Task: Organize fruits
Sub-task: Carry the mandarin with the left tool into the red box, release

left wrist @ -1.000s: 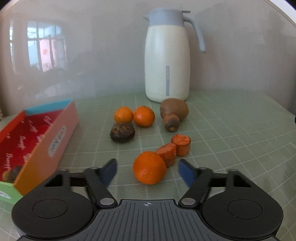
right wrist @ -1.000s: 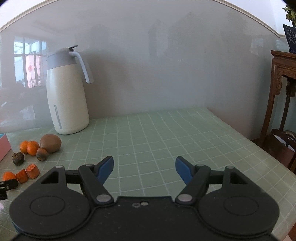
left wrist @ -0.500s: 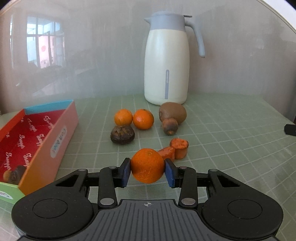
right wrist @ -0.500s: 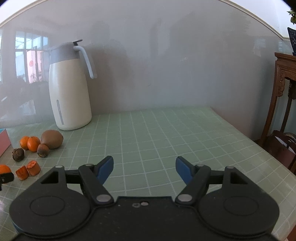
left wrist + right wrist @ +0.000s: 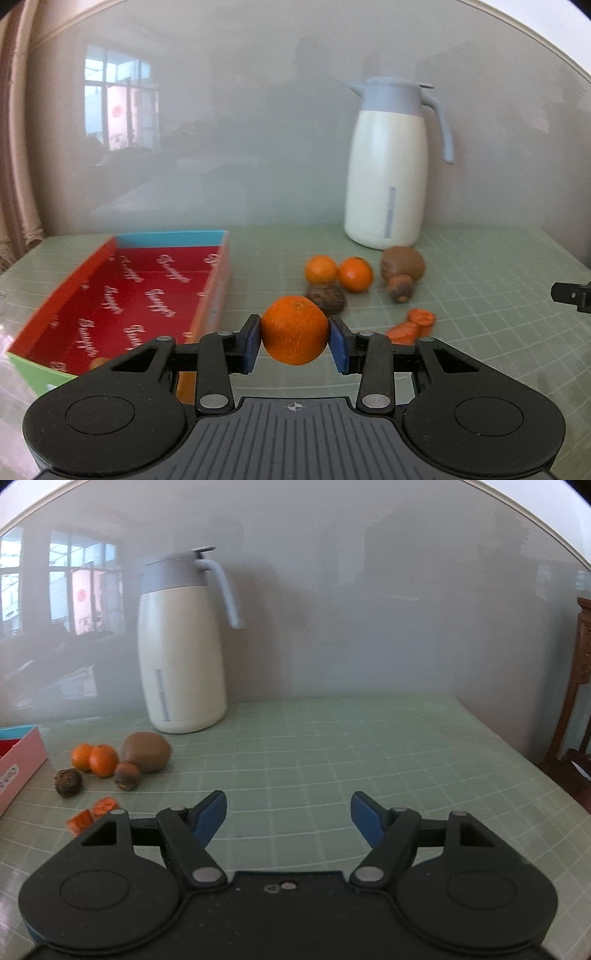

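Note:
My left gripper (image 5: 294, 345) is shut on an orange mandarin (image 5: 294, 334), held above the table just right of the red-lined box (image 5: 122, 299). Beyond it lie two more mandarins (image 5: 338, 272), a dark wrinkled fruit (image 5: 327, 298), a kiwi (image 5: 402, 263), a small brown fruit (image 5: 399, 287) and two orange carrot-like pieces (image 5: 413, 325). My right gripper (image 5: 288, 816) hangs open over bare table, with nothing between its fingers. The fruit cluster (image 5: 110, 760) and the box corner (image 5: 18, 760) lie to its left.
A white jug with a grey lid (image 5: 391, 166) stands against the glossy wall behind the fruit. The table is covered by a green grid mat (image 5: 351, 746). A wooden chair (image 5: 576, 738) stands off the table's right edge. Part of the other gripper (image 5: 572, 295) shows at the right.
My left gripper closed on the nearest mandarin, lifted it and swung left toward the box. The right gripper drifted left, bringing the jug and fruit closer to centre; its jaws kept the same gap.

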`<control>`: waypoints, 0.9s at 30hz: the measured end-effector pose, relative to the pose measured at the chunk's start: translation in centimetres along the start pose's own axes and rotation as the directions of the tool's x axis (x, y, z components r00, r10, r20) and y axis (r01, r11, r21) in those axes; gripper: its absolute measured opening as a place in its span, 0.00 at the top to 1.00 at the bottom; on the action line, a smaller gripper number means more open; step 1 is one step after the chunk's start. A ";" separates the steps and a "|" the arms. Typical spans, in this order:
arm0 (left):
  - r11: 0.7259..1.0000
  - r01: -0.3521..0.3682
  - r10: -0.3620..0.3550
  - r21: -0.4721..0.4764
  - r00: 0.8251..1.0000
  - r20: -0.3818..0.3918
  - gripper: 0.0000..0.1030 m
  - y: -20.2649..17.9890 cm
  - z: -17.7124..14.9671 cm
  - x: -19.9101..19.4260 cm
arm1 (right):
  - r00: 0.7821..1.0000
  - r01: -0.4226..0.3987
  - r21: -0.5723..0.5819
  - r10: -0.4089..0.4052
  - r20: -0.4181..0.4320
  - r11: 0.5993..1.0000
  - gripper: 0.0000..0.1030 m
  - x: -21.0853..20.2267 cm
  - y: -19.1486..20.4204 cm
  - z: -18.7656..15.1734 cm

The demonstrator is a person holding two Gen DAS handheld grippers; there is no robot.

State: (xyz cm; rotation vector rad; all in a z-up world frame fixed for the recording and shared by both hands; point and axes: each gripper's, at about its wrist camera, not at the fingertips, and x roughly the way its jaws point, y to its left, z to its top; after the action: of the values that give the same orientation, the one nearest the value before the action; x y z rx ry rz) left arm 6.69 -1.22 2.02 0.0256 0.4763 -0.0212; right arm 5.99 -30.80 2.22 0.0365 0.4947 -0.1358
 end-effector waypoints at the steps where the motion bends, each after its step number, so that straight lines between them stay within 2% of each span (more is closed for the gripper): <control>1: 1.000 -0.004 0.004 -0.005 1.000 0.003 0.62 0.5 0.0 -0.1 | 1.000 -0.007 -0.005 0.007 -0.001 1.000 0.28 0.1 0.5 0.0; 17: 0.988 -0.125 0.127 -0.094 0.992 0.013 0.62 8.9 -0.5 -1.5 | 0.997 -0.082 -0.072 0.081 -0.020 0.994 0.28 0.8 7.4 -0.2; 22: 0.977 -0.167 0.170 -0.130 0.985 0.013 0.62 11.0 -1.2 -1.1 | 0.995 -0.095 -0.084 0.093 -0.028 0.992 0.28 1.0 8.6 -0.4; 27: 0.970 -0.180 0.186 -0.163 0.982 0.021 0.62 12.1 -1.3 -0.5 | 0.995 -0.102 -0.097 0.100 -0.022 0.990 0.28 0.8 9.0 -0.6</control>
State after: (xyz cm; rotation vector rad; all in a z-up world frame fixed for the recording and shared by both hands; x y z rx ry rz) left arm 5.91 10.91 1.31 -0.0890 0.4369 0.1979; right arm 7.69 -21.93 1.35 -0.0331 0.5145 -0.0119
